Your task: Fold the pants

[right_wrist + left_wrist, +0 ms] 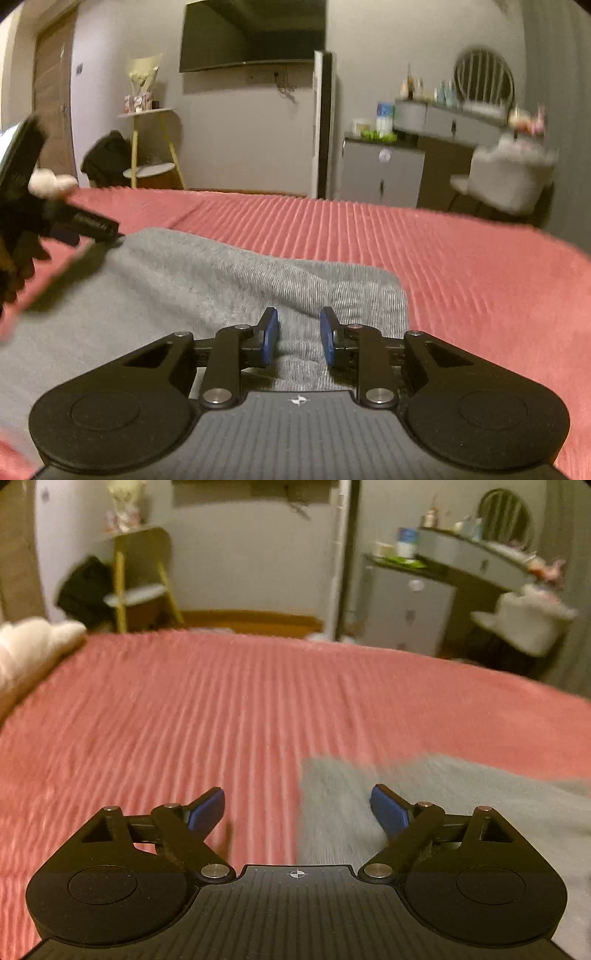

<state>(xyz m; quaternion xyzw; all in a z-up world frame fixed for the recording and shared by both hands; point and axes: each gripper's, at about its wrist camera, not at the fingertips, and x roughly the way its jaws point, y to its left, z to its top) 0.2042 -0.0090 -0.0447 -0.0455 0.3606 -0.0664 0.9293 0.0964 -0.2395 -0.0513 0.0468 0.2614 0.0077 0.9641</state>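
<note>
Grey pants (177, 280) lie flat on a red ribbed bedspread (461, 266). In the right wrist view my right gripper (299, 332) rests low on the cloth near its right edge. A raised ridge of grey fabric sits pinched between the two blue pads (271, 334). The left gripper (92, 225) shows blurred at the pants' far left corner, with a hand behind it. In the left wrist view my left gripper (297, 806) stands wide open just above the bed. It straddles the left edge of the pants (443, 797), and its pads touch nothing.
A white fluffy cushion (29, 653) lies at the bed's left edge. Past the bed's far edge stand a yellow-legged shelf (155, 147), a black bag (107, 158), a grey cabinet (380, 173) and a white chair (509, 177). A TV (255, 33) hangs on the wall.
</note>
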